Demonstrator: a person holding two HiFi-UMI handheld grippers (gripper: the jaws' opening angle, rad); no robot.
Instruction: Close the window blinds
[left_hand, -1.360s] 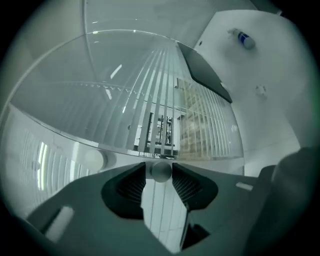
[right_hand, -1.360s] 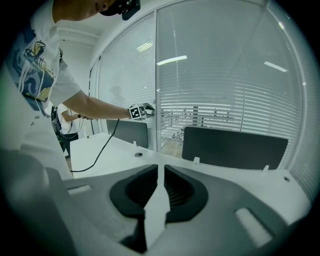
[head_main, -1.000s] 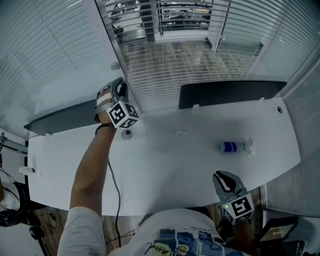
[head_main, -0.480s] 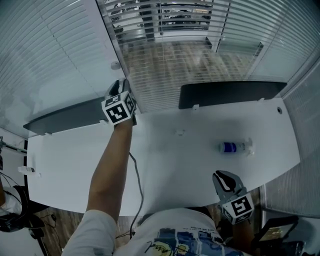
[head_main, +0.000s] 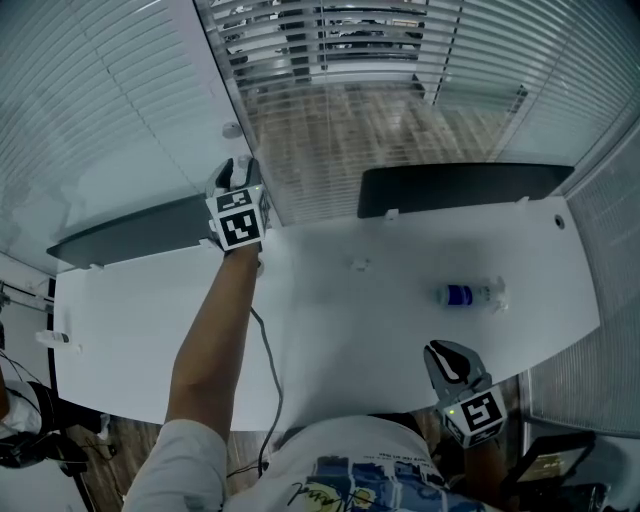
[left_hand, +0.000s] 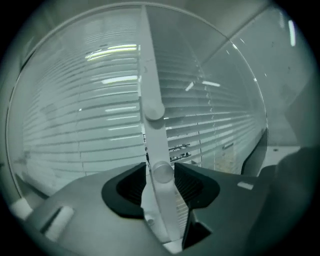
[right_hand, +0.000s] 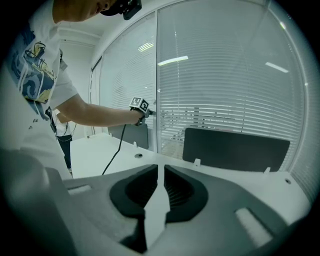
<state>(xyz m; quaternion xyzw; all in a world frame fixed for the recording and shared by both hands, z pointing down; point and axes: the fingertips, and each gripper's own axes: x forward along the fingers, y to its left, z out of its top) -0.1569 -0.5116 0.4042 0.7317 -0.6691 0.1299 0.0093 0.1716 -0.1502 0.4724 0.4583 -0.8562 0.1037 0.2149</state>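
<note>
The slatted window blinds hang behind glass beyond the white table; the middle pane's slats let the far side show through. A white frame post carries two round white knobs, the upper knob and the lower knob. My left gripper reaches to the post, and its jaws have just been opening. My left gripper is open with the lower knob between the pads. My right gripper rests shut and empty by the table's near edge, as the right gripper view confirms.
Two dark panels stand along the table's far edge. A small bottle with a blue label lies at the right. A cable trails from my left arm over the table's near edge.
My left wrist has rolled at the post, so its marker cube now faces up and sits slightly higher. The right gripper has not moved.
</note>
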